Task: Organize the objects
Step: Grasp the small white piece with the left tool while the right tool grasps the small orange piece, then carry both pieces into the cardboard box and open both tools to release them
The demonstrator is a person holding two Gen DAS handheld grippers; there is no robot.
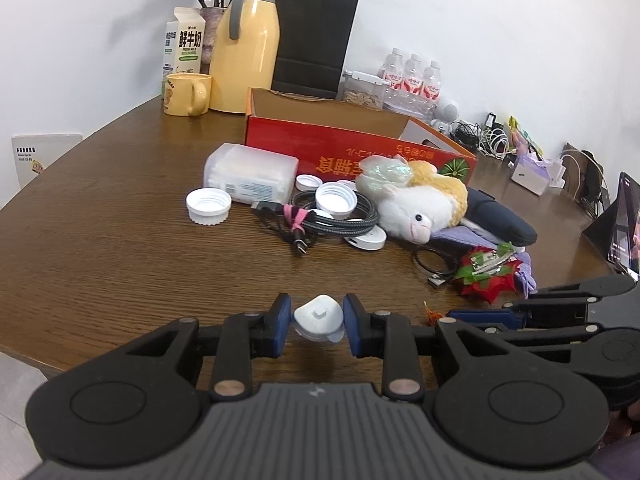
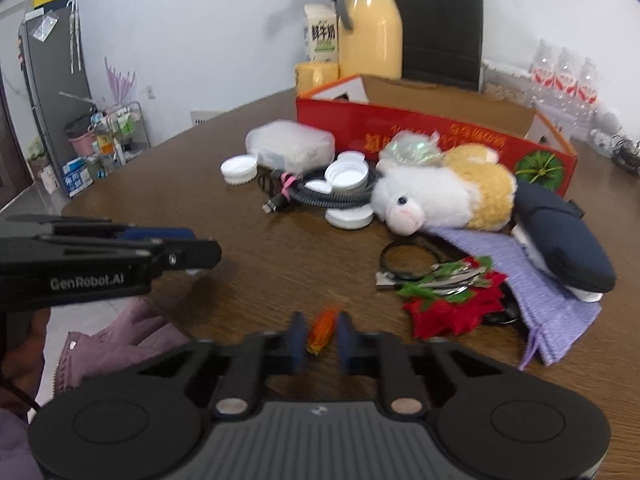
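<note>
Item, my left gripper: blue pads clamped on a small white plastic cap, held above the wooden table.

Item, my right gripper: pads drawn close about a small orange object; the picture is blurred there, and I cannot tell whether they press on it. It lies near the table's front edge.

Item, ahead of my left fingers: a coiled black cable with a pink tie, white screw lids on and around it, a frosted plastic box behind.

Item, ahead and right of my left fingers: a white and yellow plush animal lying on its side, its back end toward a dark blue case; a red and green fabric flower on a lilac cloth, nearer my right fingers.

Item, beyond all these: an open red cardboard box, a yellow jug, a yellow mug, a milk carton, a black paper bag.
</note>
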